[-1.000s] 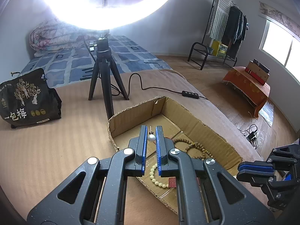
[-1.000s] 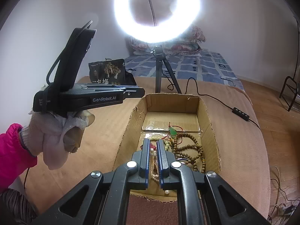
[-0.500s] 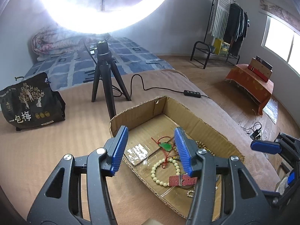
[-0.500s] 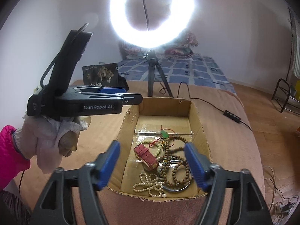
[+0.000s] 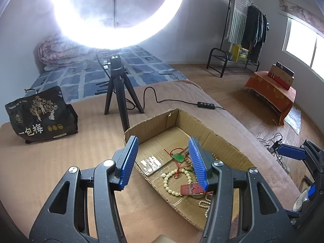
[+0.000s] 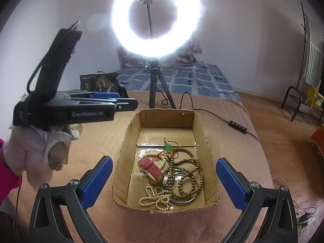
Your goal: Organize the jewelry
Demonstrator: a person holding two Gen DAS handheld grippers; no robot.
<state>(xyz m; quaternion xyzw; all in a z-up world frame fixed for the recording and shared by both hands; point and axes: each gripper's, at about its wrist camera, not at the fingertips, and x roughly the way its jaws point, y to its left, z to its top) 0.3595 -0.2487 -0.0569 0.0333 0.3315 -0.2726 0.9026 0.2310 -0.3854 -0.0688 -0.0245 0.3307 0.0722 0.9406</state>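
A shallow cardboard box (image 6: 166, 117) sits on the brown bed cover and holds the jewelry. Inside lie a red watch strap (image 6: 150, 168), a pearl necklace (image 6: 156, 199), wooden bead strings (image 6: 186, 174) and a green pendant (image 6: 167, 146) on red cord. My right gripper (image 6: 164, 182) hangs over the box's near end, jaws opening wide, nothing between them. My left gripper (image 5: 163, 160) is open and empty above the box's left rim (image 5: 154, 119), over the pendant (image 5: 178, 157) and a cream bead bracelet (image 5: 170, 182). A white-gloved hand (image 6: 34, 154) holds it.
A ring light on a black tripod (image 6: 156, 85) stands just beyond the box, its cable and switch (image 5: 206, 105) trailing right. A black printed bag (image 5: 40, 113) sits at the far left. Past the bed's right edge are a wooden floor, a clothes rack and an orange-draped low table (image 5: 271, 93).
Both grippers went from shut to open. The left one let go of a small pearl piece and rose a little; the right one's jaws kept spreading wider.
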